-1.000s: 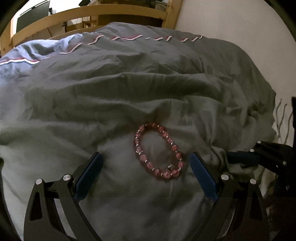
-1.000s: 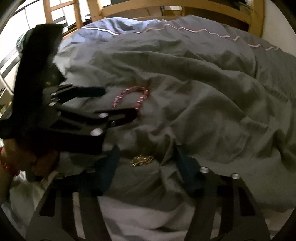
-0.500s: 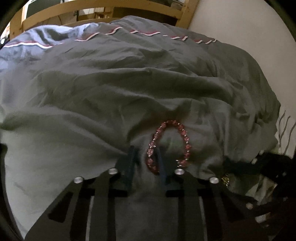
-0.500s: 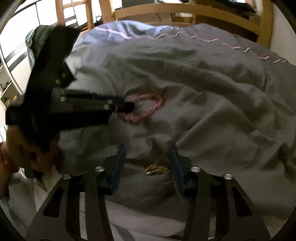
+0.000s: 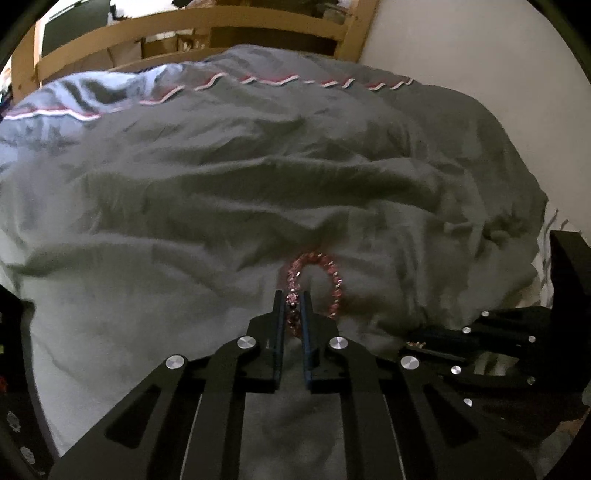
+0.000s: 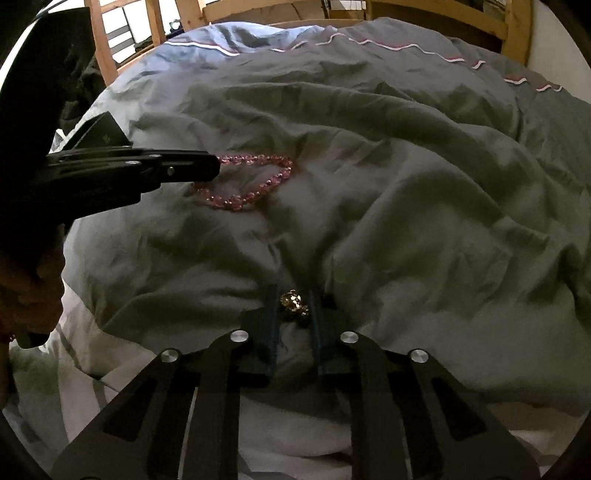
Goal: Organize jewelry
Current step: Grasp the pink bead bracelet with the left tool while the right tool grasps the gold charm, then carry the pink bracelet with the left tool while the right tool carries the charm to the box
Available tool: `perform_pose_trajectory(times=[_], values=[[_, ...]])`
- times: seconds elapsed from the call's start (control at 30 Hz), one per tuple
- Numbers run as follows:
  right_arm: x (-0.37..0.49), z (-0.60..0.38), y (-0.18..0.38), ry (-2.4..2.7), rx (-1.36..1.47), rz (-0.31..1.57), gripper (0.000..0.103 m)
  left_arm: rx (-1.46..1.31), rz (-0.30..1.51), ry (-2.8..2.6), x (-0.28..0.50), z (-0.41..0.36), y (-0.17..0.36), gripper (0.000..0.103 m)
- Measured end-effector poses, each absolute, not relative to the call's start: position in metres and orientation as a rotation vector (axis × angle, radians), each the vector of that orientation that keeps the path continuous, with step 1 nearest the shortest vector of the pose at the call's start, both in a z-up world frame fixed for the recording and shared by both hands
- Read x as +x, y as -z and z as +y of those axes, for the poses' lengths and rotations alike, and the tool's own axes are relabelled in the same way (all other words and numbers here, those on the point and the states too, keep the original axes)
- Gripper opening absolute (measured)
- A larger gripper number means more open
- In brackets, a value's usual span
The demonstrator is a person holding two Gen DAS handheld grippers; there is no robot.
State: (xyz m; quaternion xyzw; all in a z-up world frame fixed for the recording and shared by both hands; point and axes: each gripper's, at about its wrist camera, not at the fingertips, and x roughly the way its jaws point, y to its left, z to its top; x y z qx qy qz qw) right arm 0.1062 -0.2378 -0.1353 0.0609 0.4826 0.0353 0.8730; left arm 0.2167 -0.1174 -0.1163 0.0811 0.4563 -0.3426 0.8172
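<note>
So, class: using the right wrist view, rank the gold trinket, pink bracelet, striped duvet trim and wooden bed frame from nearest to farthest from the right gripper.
1. Gold trinket: between the right gripper's fingers.
2. Pink bracelet: mid-duvet, up and left, its end in the left gripper.
3. Striped trim: along the duvet's far edge.
4. Bed frame: beyond the trim, at the back.

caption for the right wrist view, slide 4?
Right gripper shut on a small gold trinket on the grey duvet; left gripper grips the pink bead bracelet.
</note>
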Motion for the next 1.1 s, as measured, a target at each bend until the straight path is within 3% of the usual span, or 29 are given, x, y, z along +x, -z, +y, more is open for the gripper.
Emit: perform_pose_trajectory(times=[0.43, 1.1], values=[[0.088, -0.244, 0.102, -0.067, 0.197, 0.901, 0.009, 0.166, 0.9, 0.738, 0.195, -0.107, 0.076, 0.008], [0.097, -0.215, 0.051, -0.076, 0.251, 0.87, 0.009, 0.161, 0.86, 0.502, 0.158, -0.008, 0.033, 0.008]])
